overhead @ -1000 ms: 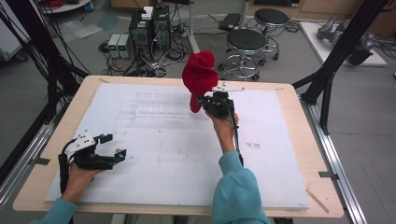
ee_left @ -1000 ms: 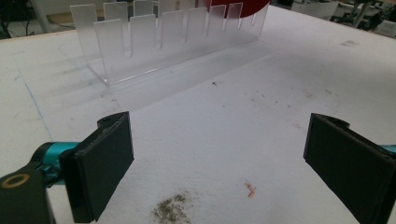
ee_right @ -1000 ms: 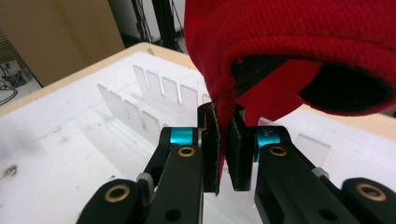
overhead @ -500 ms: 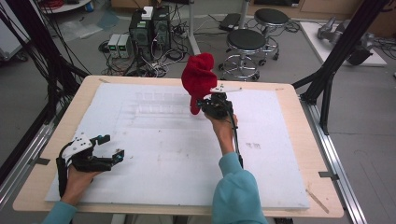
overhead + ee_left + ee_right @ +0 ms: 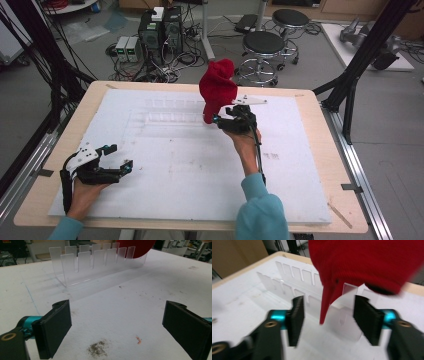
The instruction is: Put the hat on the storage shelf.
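A soft red cloth [image 5: 217, 87], maybe a knit hat or a sock, sits on top of the right end of the clear plastic rack [image 5: 172, 111]. The rack stands on the white table [image 5: 200, 170], toward the far side. In the right gripper view the cloth [image 5: 367, 262] looks draped over one of the rack's upright tabs, and a thin red tail hangs down from it.

The right gripper [image 5: 235, 120] is just beside the rack, right under the cloth. Its fingers [image 5: 295, 317] are open. The red tail hangs in the gap between them, but nothing is pinched. I cannot tell if the tail touches a finger.

The left gripper [image 5: 107, 162] is well apart from the rack, near the front left of the table. Its fingers [image 5: 56, 330] are wide open and hold nothing. Some small crumbs [image 5: 98, 349] lie on the table between them.

The cloth looks light and floppy. It will bend and stretch, and it will not break. It is not slippery, so a pinch should hold. The hanging tail is the easy spot to grab, but pulling it may only stretch it. A thick fold higher up may lift it better. The rack looks light and stiff, so a tug on the cloth could tip or drag it.
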